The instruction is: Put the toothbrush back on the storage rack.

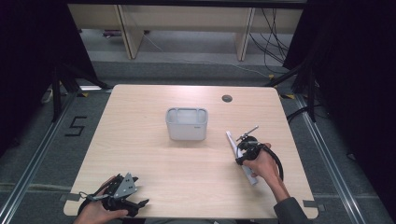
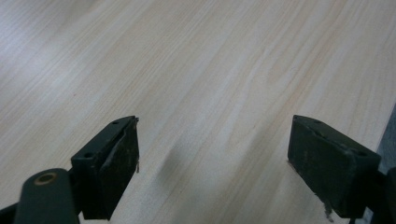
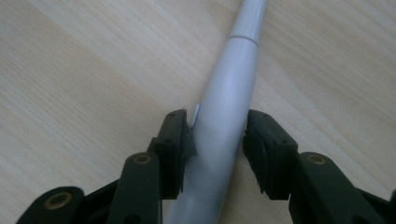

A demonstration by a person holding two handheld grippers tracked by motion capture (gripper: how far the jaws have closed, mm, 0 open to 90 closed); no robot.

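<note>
Grey handle (image 3: 229,107) lies right of the bin (image 1: 187,123); my right gripper (image 3: 218,133) clamps it. Nearer me, my left gripper (image 2: 212,154) gapes empty.

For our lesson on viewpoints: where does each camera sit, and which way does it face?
High view: above the near edge, looking forward and down on the table, bin, both hands.
Left view: rides the left claw, facing bare wood.
Right view: rides the right claw, jaws around a grey tube.
Shared: tube.
</note>
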